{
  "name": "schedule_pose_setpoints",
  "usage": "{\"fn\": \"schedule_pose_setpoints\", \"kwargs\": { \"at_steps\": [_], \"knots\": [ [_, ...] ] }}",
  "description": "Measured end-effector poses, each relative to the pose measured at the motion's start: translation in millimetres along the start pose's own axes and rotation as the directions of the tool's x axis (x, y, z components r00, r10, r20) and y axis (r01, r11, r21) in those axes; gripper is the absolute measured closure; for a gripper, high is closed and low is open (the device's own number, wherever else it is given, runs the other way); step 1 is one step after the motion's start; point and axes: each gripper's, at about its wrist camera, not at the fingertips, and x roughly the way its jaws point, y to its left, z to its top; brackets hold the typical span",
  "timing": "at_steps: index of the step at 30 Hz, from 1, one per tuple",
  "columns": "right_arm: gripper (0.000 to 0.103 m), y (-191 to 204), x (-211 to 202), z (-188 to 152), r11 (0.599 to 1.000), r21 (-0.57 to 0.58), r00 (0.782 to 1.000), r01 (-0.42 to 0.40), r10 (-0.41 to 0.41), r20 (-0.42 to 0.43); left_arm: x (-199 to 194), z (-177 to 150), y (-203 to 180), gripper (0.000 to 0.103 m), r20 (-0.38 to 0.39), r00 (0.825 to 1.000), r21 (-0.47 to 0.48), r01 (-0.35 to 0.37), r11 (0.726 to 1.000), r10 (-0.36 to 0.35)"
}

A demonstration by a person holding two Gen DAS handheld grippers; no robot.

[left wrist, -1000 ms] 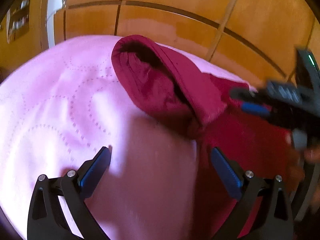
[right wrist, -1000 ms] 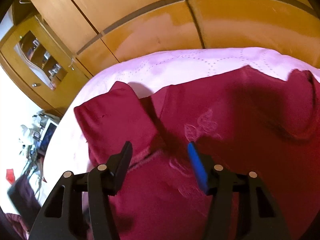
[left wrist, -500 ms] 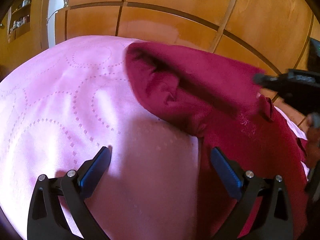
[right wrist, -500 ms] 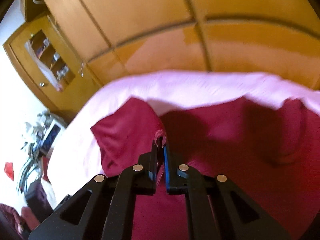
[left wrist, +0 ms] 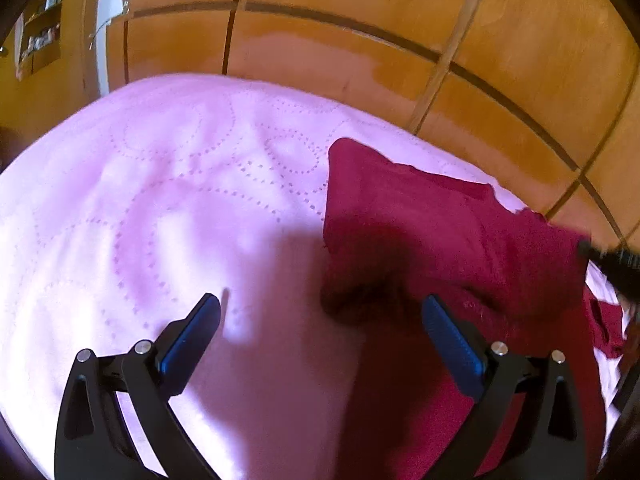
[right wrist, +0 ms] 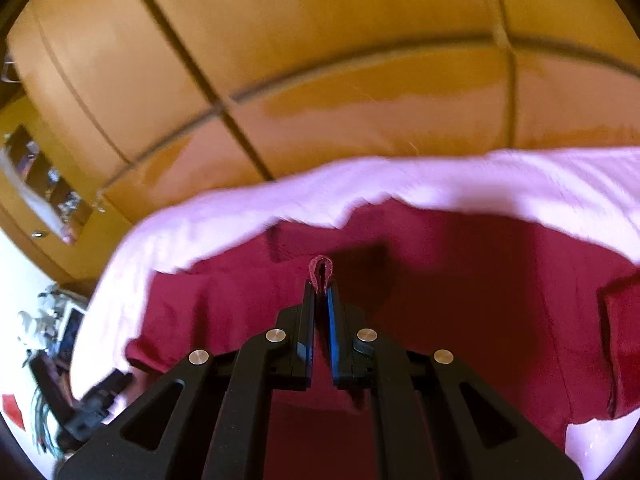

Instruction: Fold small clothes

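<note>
A dark red garment [left wrist: 448, 240] lies on a pink quilted bedspread [left wrist: 160, 200]. In the left wrist view my left gripper [left wrist: 320, 320] is open and empty; its right finger is over the garment's left edge and its left finger over bare bedspread. In the right wrist view my right gripper [right wrist: 320, 292] is shut on a pinched fold of the red garment [right wrist: 460, 280], which sticks up between the tips. The right gripper's tip [left wrist: 608, 256] shows at the right edge of the left wrist view, over the garment.
Orange wooden wardrobe panels [left wrist: 360, 40] stand just beyond the bed's far edge. In the right wrist view a glass-front cabinet [right wrist: 44, 192] and floor clutter [right wrist: 52, 340] are at the left. The bedspread's bare part [right wrist: 520, 184] runs along the far side.
My right gripper shut on a fold of the garment and has carried it across to the right, so the raised sleeve part now lies flatter. My left gripper stayed open and shifted a little.
</note>
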Motion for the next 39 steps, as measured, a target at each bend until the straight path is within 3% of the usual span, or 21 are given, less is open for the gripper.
{"fn": "schedule_pose_setpoints", "kwargs": {
  "at_steps": [2, 4, 5, 7, 10, 13, 16, 17, 18, 22, 27, 33, 37, 39],
  "knots": [
    [0.097, -11.5, 12.4, -12.6, 0.999, 0.049, 0.999, -0.003, 0.004, -0.033, 9.3, 3.2, -1.3, 0.003, -0.026, 1.0, -0.032, 0.004, 0.999, -0.004],
    [0.082, -19.7, 13.5, -24.4, 0.995, 0.103, 0.999, -0.01, 0.015, -0.046, 16.5, 0.0, 1.1, 0.003, -0.032, 0.999, -0.036, -0.02, 0.999, 0.019],
    [0.063, -24.2, 8.9, -30.5, 0.991, 0.134, 0.999, -0.026, 0.031, -0.032, 18.4, -3.0, 2.0, 0.003, -0.03, 0.999, -0.03, -0.021, 0.999, 0.02],
    [0.043, -31.8, -1.0, -39.9, 0.979, 0.184, 0.996, -0.087, 0.084, 0.022, 17.7, -9.4, 3.2, 0.003, -0.008, 1.0, -0.029, -0.005, 1.0, 0.005],
    [0.042, -34.2, 3.4, -49.7, 0.973, 0.206, 0.994, -0.106, 0.107, 0.008, 15.8, -6.9, 3.2, 0.002, 0.007, 1.0, -0.035, 0.026, 0.999, -0.026],
    [0.046, -20.3, 12.1, -52.5, 0.983, 0.166, 0.997, -0.081, 0.081, 0.006, 17.1, -0.9, -0.3, 0.002, 0.019, 0.999, -0.033, 0.045, 0.998, -0.045],
    [0.071, -5.9, 19.3, -50.3, 0.991, 0.13, 0.999, -0.041, 0.04, 0.009, 19.6, 2.0, -1.4, 0.002, 0.032, 0.999, -0.041, 0.011, 0.999, -0.01],
    [0.093, -4.3, 21.6, -48.3, 0.992, 0.124, 1.0, -0.028, 0.028, -0.001, 22.8, 2.5, -1.1, 0.003, 0.023, 1.0, -0.045, -0.001, 0.999, 0.002],
    [0.1, -5.5, 18.0, -45.0, 0.991, 0.133, 1.0, -0.027, 0.027, 0.008, 26.3, 2.9, -0.2, 0.003, 0.009, 1.0, -0.05, -0.009, 0.999, 0.01],
    [0.1, -14.7, -10.0, -27.9, 0.99, 0.144, 0.991, -0.003, -0.017, 0.135, 29.7, 3.2, 1.7, 0.003, 0.001, 1.0, -0.051, -0.002, 0.999, 0.002],
    [0.1, -28.0, 19.8, -37.7, 0.987, 0.159, 0.998, 0.015, -0.023, 0.053, 35.7, 1.3, -0.2, 0.003, -0.017, 1.0, -0.035, -0.02, 0.999, 0.019],
    [0.1, -36.9, 25.4, -52.8, 0.984, 0.172, 0.995, -0.039, 0.021, 0.102, 9.6, -11.2, 12.1, 0.003, -0.016, 0.999, -0.041, 0.049, 0.998, -0.05],
    [0.1, -45.8, 29.4, -56.5, 0.974, 0.205, 0.989, -0.092, 0.066, 0.133, -30.3, -17.8, 12.9, 0.006, 0.088, 0.993, -0.014, 0.079, 0.997, -0.077],
    [0.1, -45.5, 28.5, -56.9, 0.975, 0.202, 0.989, -0.093, 0.066, 0.136, -45.2, -7.6, -0.8, 0.016, 0.155, 0.985, 0.023, 0.072, 0.997, -0.074]
  ]
}}
